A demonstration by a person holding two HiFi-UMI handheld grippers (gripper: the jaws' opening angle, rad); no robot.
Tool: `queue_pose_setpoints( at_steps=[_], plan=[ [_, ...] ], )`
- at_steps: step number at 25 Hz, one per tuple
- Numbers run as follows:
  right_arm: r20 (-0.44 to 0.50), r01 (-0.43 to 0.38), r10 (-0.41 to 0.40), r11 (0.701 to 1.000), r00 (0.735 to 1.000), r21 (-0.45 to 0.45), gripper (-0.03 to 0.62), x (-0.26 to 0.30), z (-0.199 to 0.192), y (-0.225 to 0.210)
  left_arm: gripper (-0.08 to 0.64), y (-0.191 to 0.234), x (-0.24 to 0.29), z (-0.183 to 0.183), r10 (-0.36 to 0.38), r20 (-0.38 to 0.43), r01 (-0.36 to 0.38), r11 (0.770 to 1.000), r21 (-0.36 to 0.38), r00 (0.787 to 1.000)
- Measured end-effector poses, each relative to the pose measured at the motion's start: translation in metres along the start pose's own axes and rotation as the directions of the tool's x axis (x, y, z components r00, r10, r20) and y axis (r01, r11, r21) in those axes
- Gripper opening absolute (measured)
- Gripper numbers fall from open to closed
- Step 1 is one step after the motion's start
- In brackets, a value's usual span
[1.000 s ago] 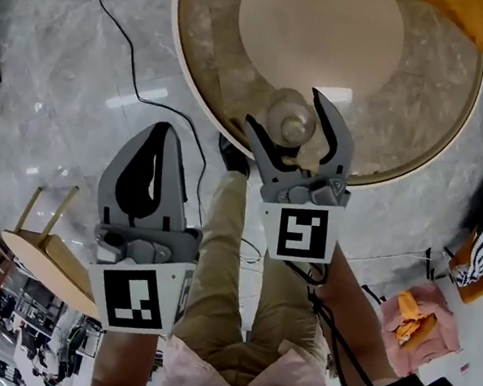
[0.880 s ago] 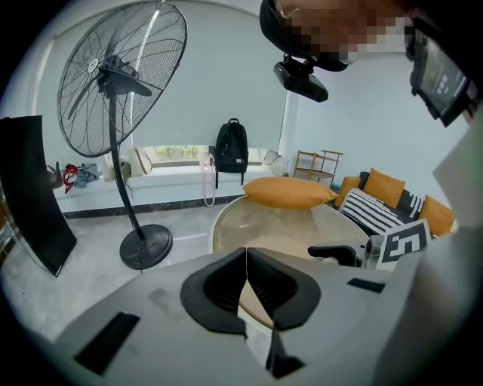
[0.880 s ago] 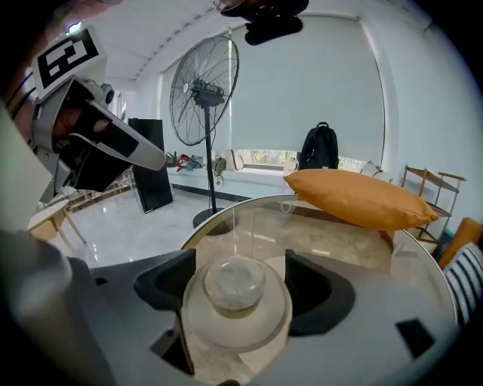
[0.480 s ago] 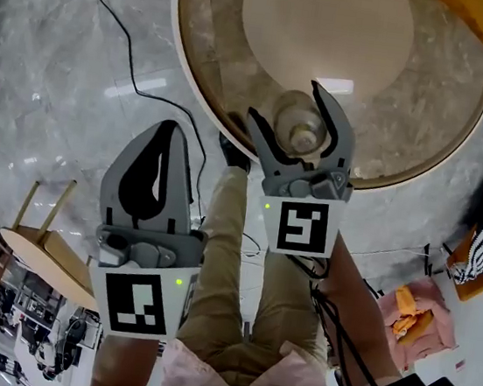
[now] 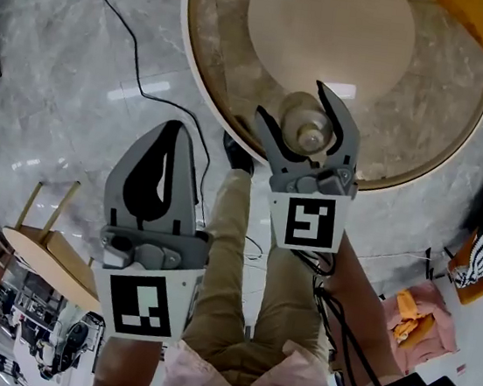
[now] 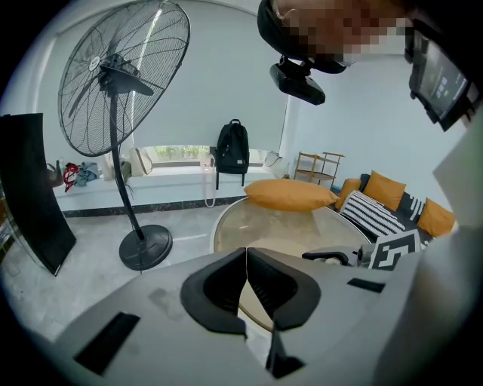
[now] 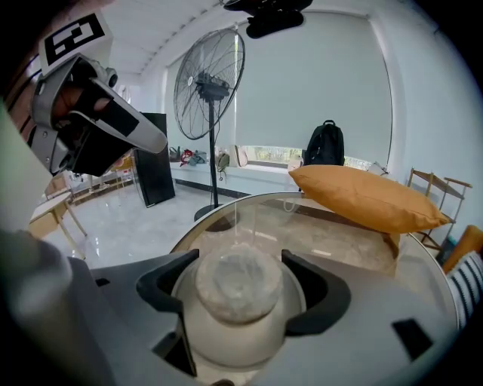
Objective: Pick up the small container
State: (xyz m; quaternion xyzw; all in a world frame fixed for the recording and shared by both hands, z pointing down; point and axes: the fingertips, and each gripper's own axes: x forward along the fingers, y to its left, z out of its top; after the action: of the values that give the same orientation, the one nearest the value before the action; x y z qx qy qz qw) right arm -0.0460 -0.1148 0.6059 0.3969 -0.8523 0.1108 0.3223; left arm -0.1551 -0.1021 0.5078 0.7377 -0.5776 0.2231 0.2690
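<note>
The small container [image 5: 306, 124], a pale round jar with a knob-like lid, stands near the front edge of the round glass table [image 5: 203, 94]. My right gripper [image 5: 293, 102] has its dark pads pressed against both sides of it. In the right gripper view the container [image 7: 235, 332] fills the gap between the pads of the right gripper [image 7: 240, 264]. My left gripper [image 5: 176, 128] hangs over the floor left of the table, shut with nothing in it. In its own view the left gripper [image 6: 247, 253] shows both pads meeting.
A beige round mat [image 5: 333, 32] lies on the table's middle and an orange cushion [image 5: 480, 21] at its far side. A standing fan [image 7: 207, 83] and its cable [image 5: 134, 68] are on the floor to the left. A wooden stool [image 5: 41, 241] stands lower left.
The whole view has shifted slightly to the right. The right gripper's jaws stay at about the same width round the container, and the left gripper stays shut.
</note>
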Motion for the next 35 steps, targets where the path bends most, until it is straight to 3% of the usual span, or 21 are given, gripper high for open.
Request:
queue_pose_setpoints(
  at_steps=[6,18,30,35],
  plan=[
    [0.028,-0.011,0.011,1.000,1.000,-0.003,0.342,-0.014,0.024,-0.007,0.012,-0.008,-0.010,0.020,0.006,0.029,-0.006,1.000,0.005,1.000],
    [0.133,0.038,-0.038,0.999,0.990,0.002,0.343,-0.068,0.105,-0.031,0.012,-0.025,-0.050,0.093,0.004,0.163,-0.012,0.999,0.042,0.987],
    [0.221,0.078,-0.077,0.997,0.972,0.007,0.344,-0.151,0.190,-0.045,0.012,-0.056,-0.114,0.177,-0.010,0.296,-0.021,0.995,0.100,0.955],
    [0.295,0.098,-0.091,0.995,0.951,-0.010,0.344,-0.190,0.238,-0.054,0.012,-0.074,-0.144,0.209,-0.023,0.362,-0.026,0.991,0.129,0.932]
  ],
)
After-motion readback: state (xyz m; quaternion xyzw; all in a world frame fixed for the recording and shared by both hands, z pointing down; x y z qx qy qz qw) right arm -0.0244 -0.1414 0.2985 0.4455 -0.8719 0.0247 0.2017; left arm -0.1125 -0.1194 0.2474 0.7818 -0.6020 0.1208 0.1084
